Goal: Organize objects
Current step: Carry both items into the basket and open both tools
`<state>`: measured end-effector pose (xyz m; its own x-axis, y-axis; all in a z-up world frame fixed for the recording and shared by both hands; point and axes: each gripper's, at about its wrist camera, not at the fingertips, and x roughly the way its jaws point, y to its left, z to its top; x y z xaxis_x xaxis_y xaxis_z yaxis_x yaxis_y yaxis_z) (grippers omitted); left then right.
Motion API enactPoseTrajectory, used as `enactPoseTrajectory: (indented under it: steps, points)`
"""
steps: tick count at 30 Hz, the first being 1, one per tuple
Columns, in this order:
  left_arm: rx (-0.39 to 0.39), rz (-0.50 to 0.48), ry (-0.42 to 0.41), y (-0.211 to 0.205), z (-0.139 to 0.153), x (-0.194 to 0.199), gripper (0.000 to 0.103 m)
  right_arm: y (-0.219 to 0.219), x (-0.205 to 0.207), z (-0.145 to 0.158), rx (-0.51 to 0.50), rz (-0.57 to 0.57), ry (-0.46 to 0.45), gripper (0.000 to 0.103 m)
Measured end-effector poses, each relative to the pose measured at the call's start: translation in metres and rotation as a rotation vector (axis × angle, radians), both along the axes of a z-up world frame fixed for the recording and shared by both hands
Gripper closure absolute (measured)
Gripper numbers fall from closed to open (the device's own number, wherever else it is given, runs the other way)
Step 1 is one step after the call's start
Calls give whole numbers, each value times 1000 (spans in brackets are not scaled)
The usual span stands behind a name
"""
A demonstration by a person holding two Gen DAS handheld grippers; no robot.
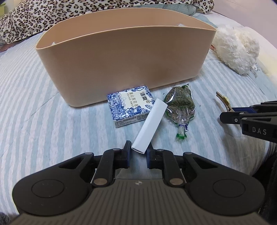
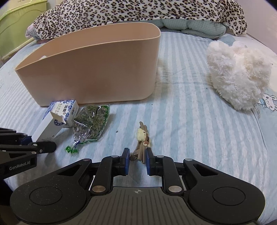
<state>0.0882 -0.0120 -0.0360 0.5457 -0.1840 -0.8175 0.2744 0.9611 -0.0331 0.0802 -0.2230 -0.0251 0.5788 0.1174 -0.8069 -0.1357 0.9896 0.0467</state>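
The left gripper (image 1: pixel 138 148) has its fingers (image 1: pixel 127 147) pressed on the near end of a white box (image 1: pixel 149 124); the far end of this box leans on the blue-and-white carton (image 1: pixel 129 108), which lies on the striped bed sheet (image 1: pixel 43 103) just in front of the beige bin (image 1: pixel 124 57). Just beside the carton lies a clear bag of green herbs (image 1: pixel 180 107), tied at its neck. The right gripper (image 2: pixel 137 155) has its fingers (image 2: pixel 126 155) narrow and closed on a brown hair clip (image 2: pixel 141 147) with a small cream figure on it; the clip is well apart from the bin. A white plush toy (image 2: pixel 238 76) rests on the bed at the right, and a leopard-print blanket (image 2: pixel 138 12) lies behind the bin.
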Motion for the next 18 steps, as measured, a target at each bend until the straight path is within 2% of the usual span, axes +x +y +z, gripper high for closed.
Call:
enactPoseTrajectory:
  steps: [7,14,18]
  points:
    - [-17,22,-34,14,25,-14,85,-2,-9,19,40,14,-49,86]
    - [-39,62,-141,29,67,-21,85,-3,-14,55,97,15,-131,86]
    - [-37,85,-204,30,88,-13,85,2,-11,79,119,27,-188,86]
